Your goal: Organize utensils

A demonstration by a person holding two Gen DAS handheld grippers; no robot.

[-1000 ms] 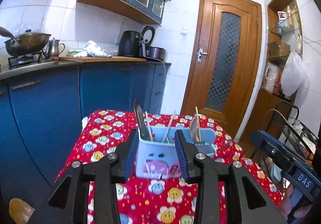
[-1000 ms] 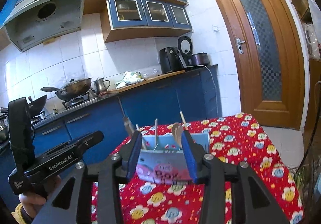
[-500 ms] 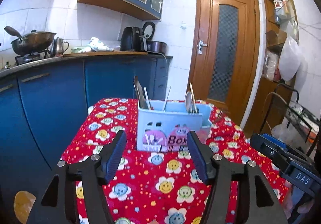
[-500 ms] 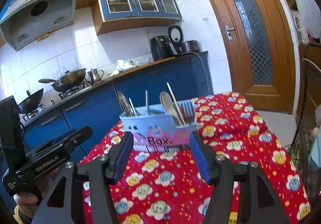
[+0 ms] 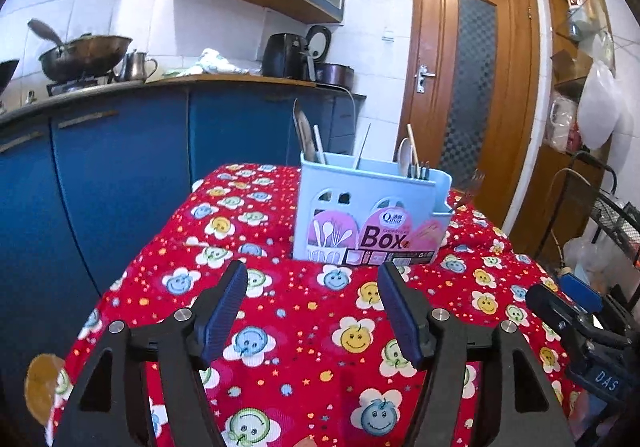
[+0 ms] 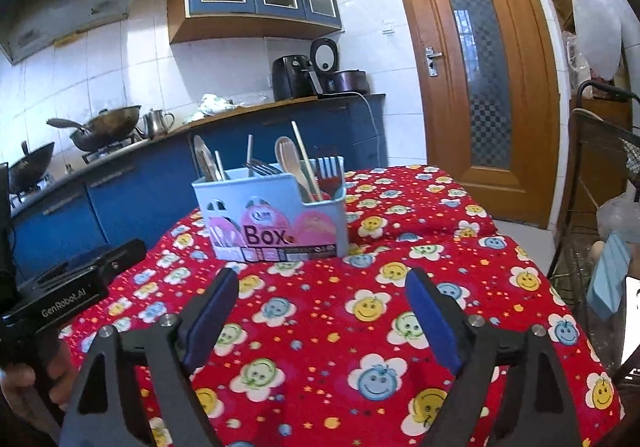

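A light blue utensil box (image 5: 370,213) with a pink "Box" label stands upright on the red flower-print tablecloth (image 5: 304,327); it also shows in the right wrist view (image 6: 276,219). Several utensils stand in it: a wooden spoon (image 6: 289,159), a red fork (image 6: 329,173), chopsticks, a metal fork (image 6: 262,168) and a knife (image 5: 303,133). My left gripper (image 5: 316,311) is open and empty, short of the box. My right gripper (image 6: 324,315) is open and empty, also short of the box. Each gripper's body shows at the edge of the other's view.
Blue kitchen cabinets (image 5: 120,167) run along the left behind the table, with woks (image 6: 108,127), a kettle and an air fryer (image 6: 292,75) on the counter. A wooden door (image 6: 480,71) is at the back right. A metal rack (image 6: 600,183) stands right of the table.
Both grippers have opened wider and drawn back from the utensil box, which stays standing on the table. The jaws no longer flank the box.
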